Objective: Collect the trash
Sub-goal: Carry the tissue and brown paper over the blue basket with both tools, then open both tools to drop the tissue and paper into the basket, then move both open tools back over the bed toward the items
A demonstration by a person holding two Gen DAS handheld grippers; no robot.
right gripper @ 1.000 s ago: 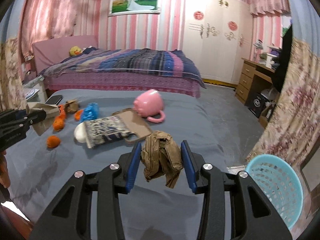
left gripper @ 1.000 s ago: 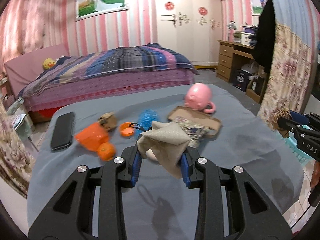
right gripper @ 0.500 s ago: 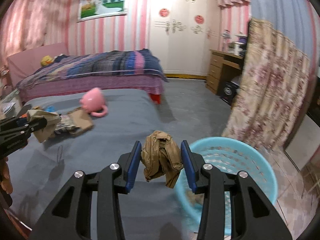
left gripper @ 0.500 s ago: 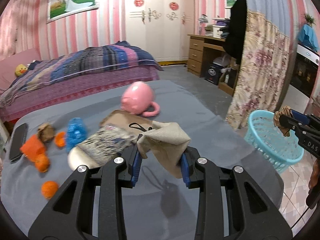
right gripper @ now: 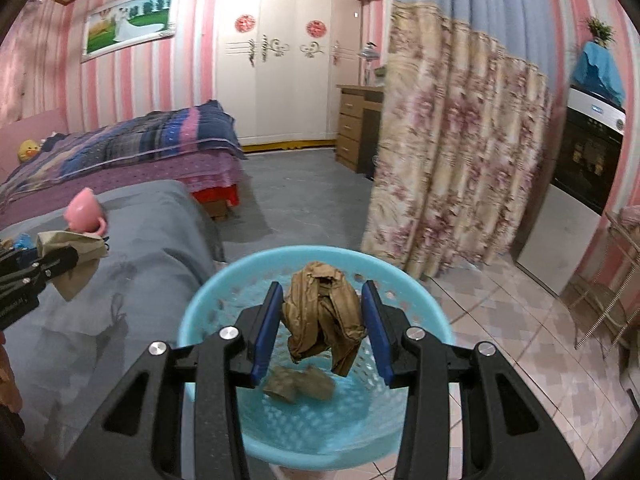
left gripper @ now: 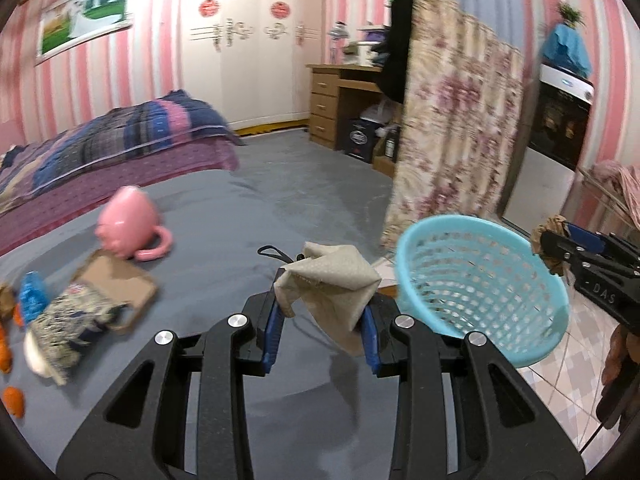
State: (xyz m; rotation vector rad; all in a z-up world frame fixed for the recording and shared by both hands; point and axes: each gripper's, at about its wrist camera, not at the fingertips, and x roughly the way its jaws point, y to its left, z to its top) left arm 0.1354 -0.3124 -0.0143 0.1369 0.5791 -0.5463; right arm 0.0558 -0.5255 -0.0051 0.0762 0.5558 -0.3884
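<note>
My right gripper (right gripper: 323, 326) is shut on a crumpled brown paper (right gripper: 322, 316) and holds it over the light blue basket (right gripper: 208, 308), which has a brown scrap (right gripper: 298, 384) at its bottom. My left gripper (left gripper: 322, 320) is shut on a beige crumpled paper (left gripper: 332, 284) above the grey table (left gripper: 224, 216), left of the basket (left gripper: 480, 284). The right gripper with its paper shows at the right edge of the left wrist view (left gripper: 560, 244). The left gripper shows at the left of the right wrist view (right gripper: 60, 260).
On the table lie a pink mug (left gripper: 128, 224), a cardboard piece (left gripper: 116, 280), a patterned sock-like item (left gripper: 64, 324), a blue wrapper (left gripper: 30, 292) and orange peels (left gripper: 12, 400). A floral curtain (right gripper: 452, 168) hangs behind the basket. A bed (right gripper: 120, 148) is beyond.
Both grippers swung right from the table toward the basket. The right gripper now hangs over the basket with its paper; the left one has neared the table's right edge.
</note>
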